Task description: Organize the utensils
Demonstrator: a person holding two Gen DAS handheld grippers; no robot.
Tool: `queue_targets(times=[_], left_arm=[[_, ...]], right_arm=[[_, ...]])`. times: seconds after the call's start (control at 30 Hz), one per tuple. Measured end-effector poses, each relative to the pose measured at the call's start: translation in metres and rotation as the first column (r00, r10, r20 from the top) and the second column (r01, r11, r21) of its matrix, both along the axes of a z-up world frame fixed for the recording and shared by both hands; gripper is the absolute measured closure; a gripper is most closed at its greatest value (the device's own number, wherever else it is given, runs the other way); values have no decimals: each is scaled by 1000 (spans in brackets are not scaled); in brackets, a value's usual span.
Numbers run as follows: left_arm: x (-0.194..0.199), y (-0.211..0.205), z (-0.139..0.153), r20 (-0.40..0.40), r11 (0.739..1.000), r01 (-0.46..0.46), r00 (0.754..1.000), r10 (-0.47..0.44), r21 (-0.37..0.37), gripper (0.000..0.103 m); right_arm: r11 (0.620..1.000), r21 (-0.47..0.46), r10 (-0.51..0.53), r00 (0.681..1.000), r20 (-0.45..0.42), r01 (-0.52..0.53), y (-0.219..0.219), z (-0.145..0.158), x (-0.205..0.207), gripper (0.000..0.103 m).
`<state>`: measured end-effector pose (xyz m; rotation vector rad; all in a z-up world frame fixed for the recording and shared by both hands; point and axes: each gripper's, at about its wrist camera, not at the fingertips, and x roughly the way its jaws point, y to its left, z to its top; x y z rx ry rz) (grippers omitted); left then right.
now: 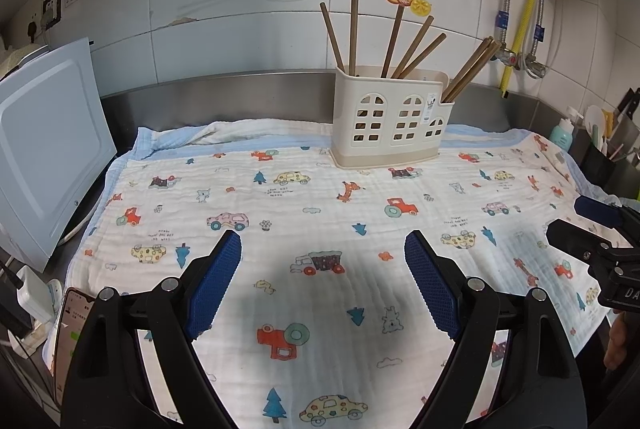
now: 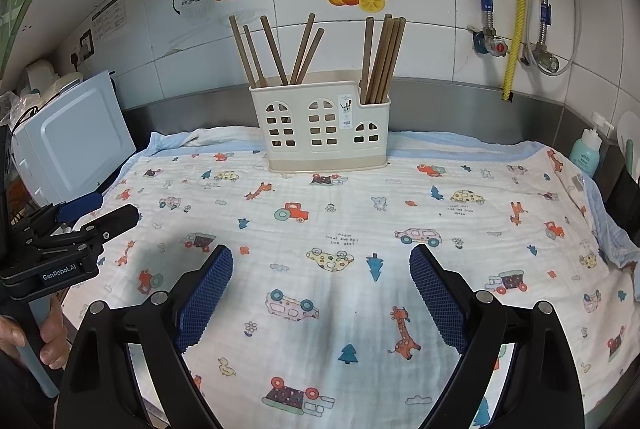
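Note:
A cream utensil holder (image 1: 394,121) with window cut-outs stands at the back of a printed cloth (image 1: 320,213); it also shows in the right wrist view (image 2: 326,125). Several brown chopsticks (image 1: 394,41) stand spread in its large compartment, and a tight bunch of chopsticks (image 2: 382,57) stands in the small right compartment. My left gripper (image 1: 323,249) is open and empty above the cloth, well short of the holder. My right gripper (image 2: 321,265) is open and empty too. Each gripper shows at the other view's edge: the right gripper (image 1: 576,221) and the left gripper (image 2: 112,209).
A white microwave (image 1: 48,149) stands at the left edge of the counter. A phone (image 1: 70,333) lies at the cloth's front left. A teal bottle (image 2: 585,153) and a rack with knives (image 1: 624,133) stand at the right. Pipes and valves (image 2: 520,45) run down the tiled wall.

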<state>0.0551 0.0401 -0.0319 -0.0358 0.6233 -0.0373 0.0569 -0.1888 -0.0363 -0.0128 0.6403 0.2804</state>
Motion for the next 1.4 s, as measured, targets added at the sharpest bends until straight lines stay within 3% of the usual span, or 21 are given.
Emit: queue_targets(times=[1.4], left_arm=[[0, 1, 6, 28, 1000, -3, 1000, 2, 29, 19]], right_arm=[[1000, 3, -6, 1000, 14, 6, -4, 6, -3, 15]])
